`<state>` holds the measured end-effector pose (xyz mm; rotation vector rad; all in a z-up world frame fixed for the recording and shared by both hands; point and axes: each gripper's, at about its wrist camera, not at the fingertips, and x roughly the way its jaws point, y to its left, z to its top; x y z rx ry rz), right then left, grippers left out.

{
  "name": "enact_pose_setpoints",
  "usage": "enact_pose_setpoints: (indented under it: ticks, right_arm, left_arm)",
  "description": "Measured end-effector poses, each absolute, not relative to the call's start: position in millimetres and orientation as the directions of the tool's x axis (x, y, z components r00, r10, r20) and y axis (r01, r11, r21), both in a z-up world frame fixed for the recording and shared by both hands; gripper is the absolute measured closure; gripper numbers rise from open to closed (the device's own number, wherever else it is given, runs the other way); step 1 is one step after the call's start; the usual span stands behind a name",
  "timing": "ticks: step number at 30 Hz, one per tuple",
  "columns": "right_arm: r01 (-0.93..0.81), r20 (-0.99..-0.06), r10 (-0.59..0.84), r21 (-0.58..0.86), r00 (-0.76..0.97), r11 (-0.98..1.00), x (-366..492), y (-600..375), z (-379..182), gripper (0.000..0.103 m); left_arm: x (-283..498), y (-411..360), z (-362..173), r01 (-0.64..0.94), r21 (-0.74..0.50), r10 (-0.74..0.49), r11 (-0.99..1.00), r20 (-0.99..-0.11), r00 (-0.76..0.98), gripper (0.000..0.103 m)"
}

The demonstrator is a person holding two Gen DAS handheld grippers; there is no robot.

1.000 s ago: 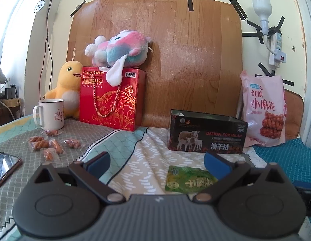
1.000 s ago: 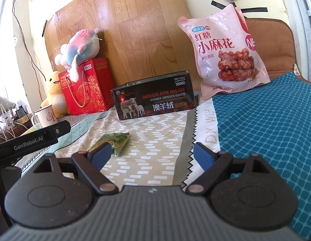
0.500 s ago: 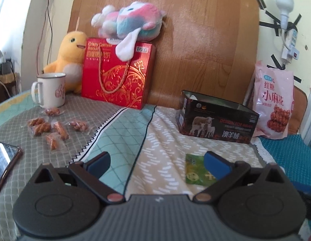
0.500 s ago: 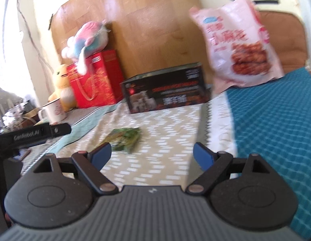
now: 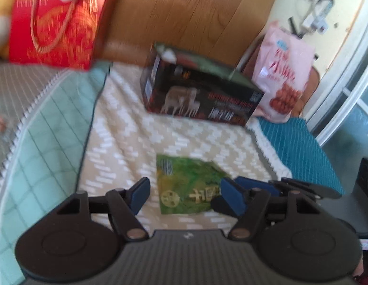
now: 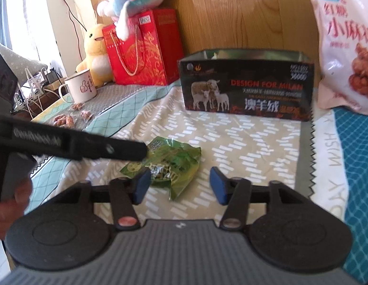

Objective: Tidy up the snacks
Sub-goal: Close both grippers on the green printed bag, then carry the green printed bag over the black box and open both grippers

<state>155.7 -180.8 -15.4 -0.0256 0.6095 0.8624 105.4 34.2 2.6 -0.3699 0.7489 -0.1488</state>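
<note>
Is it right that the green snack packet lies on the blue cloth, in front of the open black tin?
Not quite. The right wrist view shows the green snack packet on the beige patterned cloth, not the blue one. It does lie in front of the open black tin.

Bare patterned cloth lay open between the green snack packet and the black open-topped box, giving free passage. The box, a pink snack bag and a red gift bag blocked the back. The left gripper crossed the packet's left side.
</note>
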Motion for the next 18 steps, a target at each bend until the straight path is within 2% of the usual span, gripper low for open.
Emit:
enact_pose_setpoints:
  ticks: [3,6,7,9,10,14,16,18]
  right_arm:
    - [-0.731,-0.504,0.723,0.234,0.472,0.641,155,-177,-16,0.065]
    - [-0.708,-0.484,0.766,0.351,0.422,0.612,163,-184,-18,0.077]
    - [-0.691,-0.475,0.784,0.406,0.4,0.598,167,-188,-20,0.077]
    - [-0.652,-0.453,0.798,0.473,0.397,0.593,170,-198,-22,0.079]
    - [-0.64,-0.444,0.802,0.492,0.398,0.59,171,-201,-22,0.08]
    - [-0.608,-0.395,0.829,0.564,0.395,0.558,169,-211,-16,0.084]
    - [-0.574,-0.364,0.845,0.621,0.391,0.533,173,-220,-15,0.085]
    - [-0.525,-0.322,0.866,0.695,0.383,0.491,183,-231,-15,0.085]
  left_arm:
    - [108,38,-1,-0.001,-0.433,-0.293,0.901,-0.61,0.737,0.033]
    - [108,32,-1,0.001,-0.411,-0.274,0.912,-0.604,0.749,0.034]
    - [108,31,-1,0.008,-0.42,-0.281,0.908,-0.593,0.754,0.036]
    - [109,31,3,0.048,-0.467,-0.339,0.883,-0.564,0.753,0.062]
    - [111,29,4,0.067,-0.491,-0.369,0.868,-0.551,0.748,0.066]
    - [114,15,13,0.08,-0.469,-0.353,0.88,-0.53,0.771,0.068]
    - [117,17,19,0.091,-0.502,-0.379,0.86,-0.509,0.772,0.067]
    - [117,25,24,0.076,-0.536,-0.382,0.841,-0.489,0.784,0.057]
